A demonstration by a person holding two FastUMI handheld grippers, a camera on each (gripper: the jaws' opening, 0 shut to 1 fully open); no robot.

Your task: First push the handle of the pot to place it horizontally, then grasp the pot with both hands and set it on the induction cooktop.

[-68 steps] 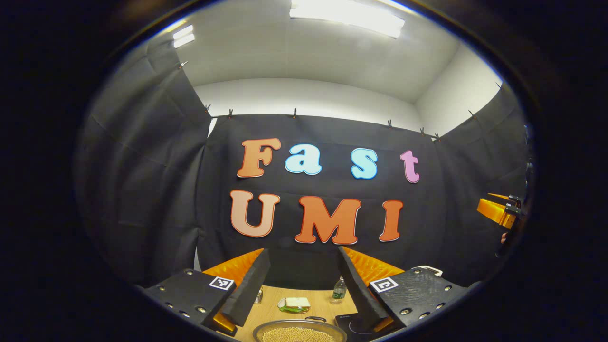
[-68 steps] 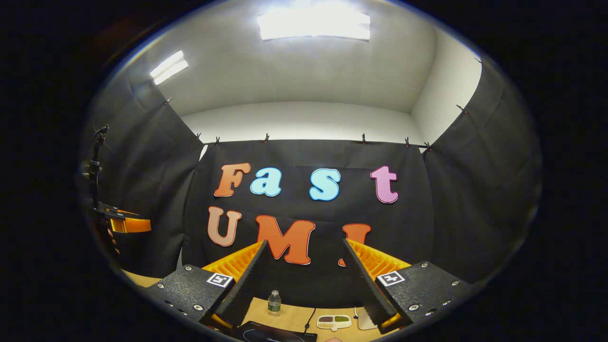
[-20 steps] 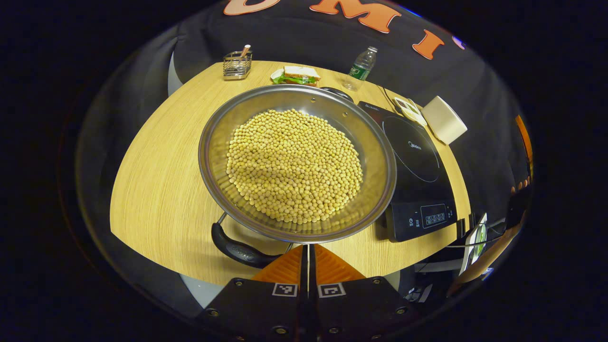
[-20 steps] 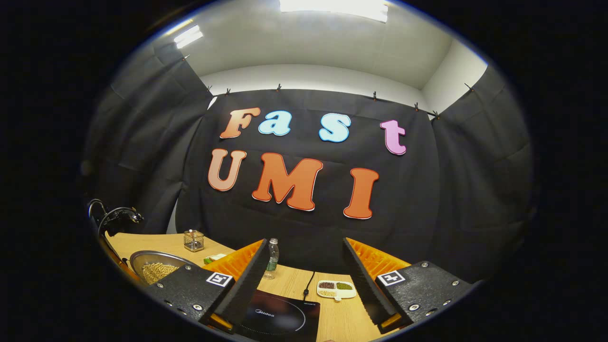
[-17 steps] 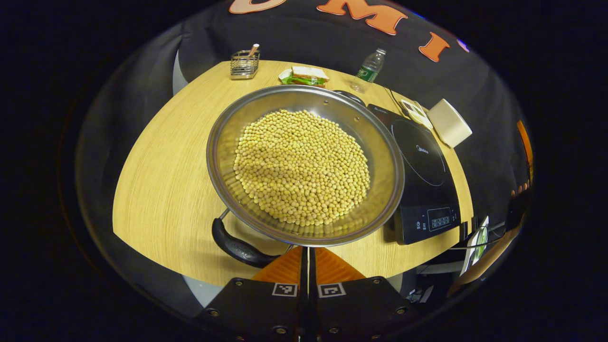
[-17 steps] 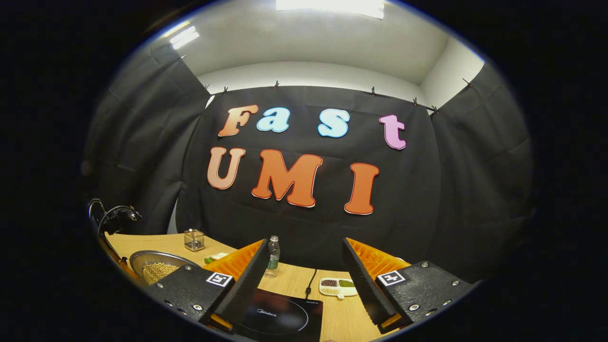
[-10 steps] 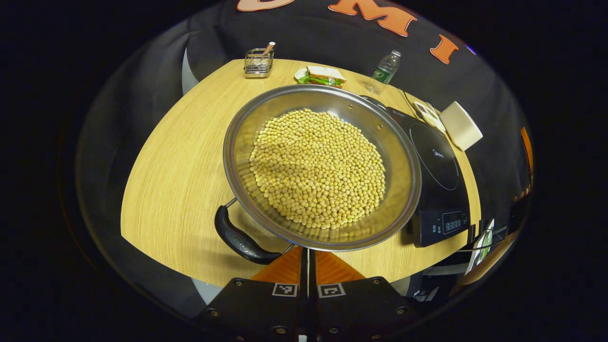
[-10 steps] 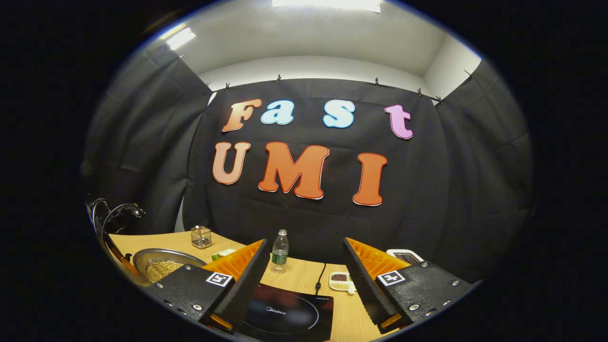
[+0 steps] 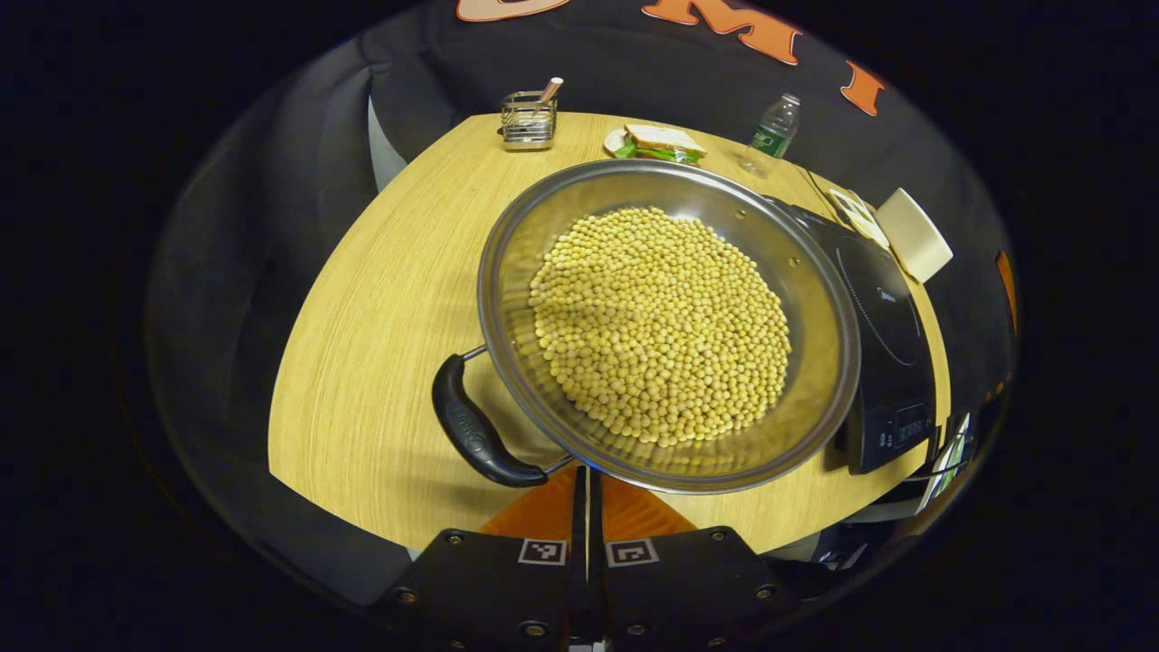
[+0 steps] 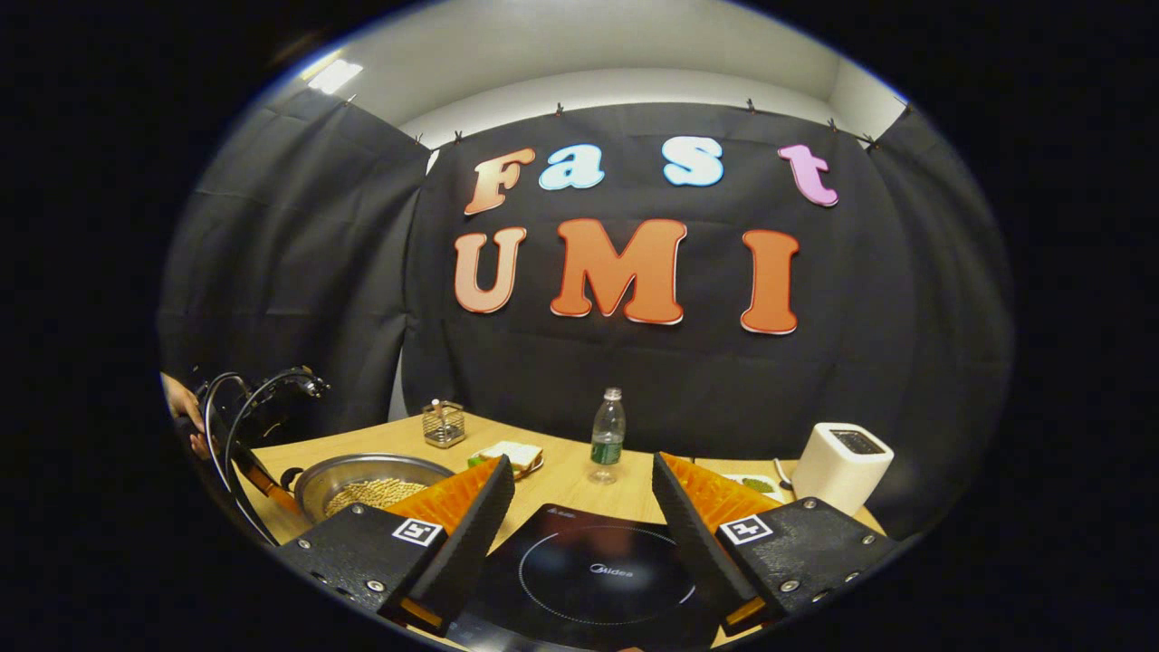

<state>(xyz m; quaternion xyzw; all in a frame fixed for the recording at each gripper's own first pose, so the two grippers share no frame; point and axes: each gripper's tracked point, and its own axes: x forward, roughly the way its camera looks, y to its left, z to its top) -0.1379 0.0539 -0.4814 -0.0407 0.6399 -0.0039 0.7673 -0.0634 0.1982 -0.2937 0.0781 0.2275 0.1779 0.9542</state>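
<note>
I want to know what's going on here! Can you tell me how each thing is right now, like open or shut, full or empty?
Left gripper: shut, holding nothing.
Right gripper: open, above the induction cooktop.
Pot: on the table, full of beans.
Pot handle: close by the left gripper.
Induction cooktop: bare on top.
Water bottle: upright, cap on.

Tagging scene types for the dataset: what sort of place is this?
Probably a staged kitchen tabletop in a cloth-walled recording booth, not a real kitchen: a pot of beans beside an induction cooktop on a wooden table, with a sandwich behind.
</note>
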